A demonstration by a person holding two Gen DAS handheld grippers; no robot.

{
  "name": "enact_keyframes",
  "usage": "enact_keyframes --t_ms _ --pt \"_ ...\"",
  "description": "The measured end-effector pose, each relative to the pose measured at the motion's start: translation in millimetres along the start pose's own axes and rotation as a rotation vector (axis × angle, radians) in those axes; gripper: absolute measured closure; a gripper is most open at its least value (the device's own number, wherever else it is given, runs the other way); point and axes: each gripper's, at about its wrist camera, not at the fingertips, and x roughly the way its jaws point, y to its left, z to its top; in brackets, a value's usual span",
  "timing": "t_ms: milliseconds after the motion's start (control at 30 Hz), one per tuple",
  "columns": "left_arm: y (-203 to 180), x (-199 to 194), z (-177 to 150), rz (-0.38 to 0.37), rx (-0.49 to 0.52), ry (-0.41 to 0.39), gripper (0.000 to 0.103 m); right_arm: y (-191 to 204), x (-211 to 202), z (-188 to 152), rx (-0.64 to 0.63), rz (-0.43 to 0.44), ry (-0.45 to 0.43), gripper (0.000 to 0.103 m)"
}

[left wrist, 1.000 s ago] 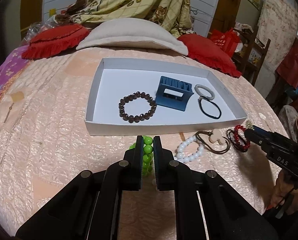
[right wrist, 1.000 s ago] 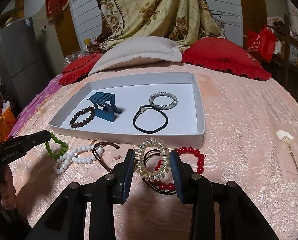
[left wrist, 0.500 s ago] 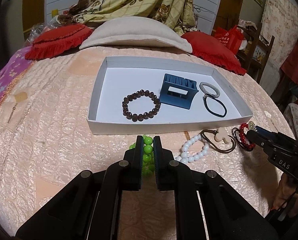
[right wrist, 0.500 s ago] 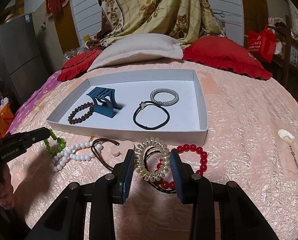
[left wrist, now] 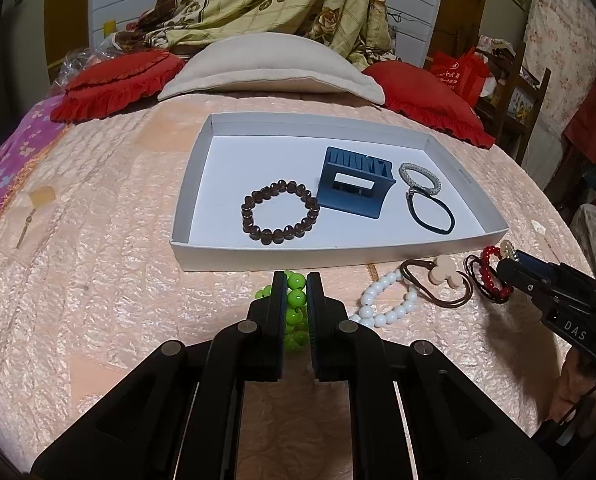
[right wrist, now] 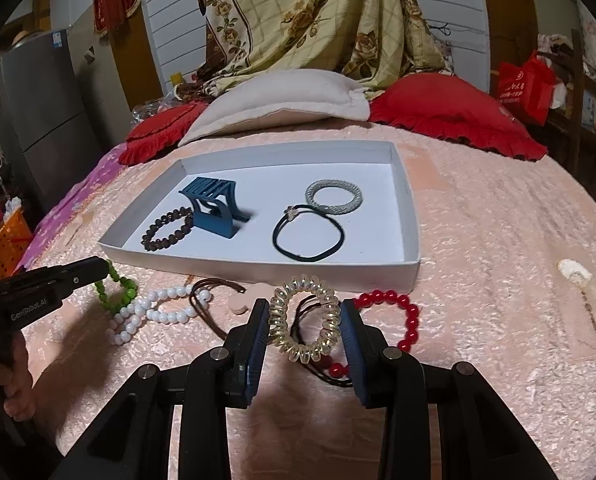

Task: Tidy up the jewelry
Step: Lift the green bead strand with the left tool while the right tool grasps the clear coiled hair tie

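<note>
Between its nearly closed fingers the left gripper [left wrist: 296,300] pinches the green bead bracelet [left wrist: 296,298], and the right gripper [right wrist: 303,322] clamps the clear coil hair tie [right wrist: 303,318]; neither grip has changed from a second ago. Just beyond, the white tray [right wrist: 258,270] on the bedspread [left wrist: 98,260] holds a brown bead bracelet [left wrist: 280,212], blue hair claw [left wrist: 353,188], silver band [right wrist: 333,196] and black hair tie [right wrist: 309,236].
</note>
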Motion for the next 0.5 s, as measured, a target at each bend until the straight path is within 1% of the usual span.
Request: enact_keyframes --t_ms 500 --pt "-4.6 3.0 0.0 0.006 0.008 0.014 0.095 0.8 -0.3 1.1 -0.006 -0.008 -0.001 0.069"
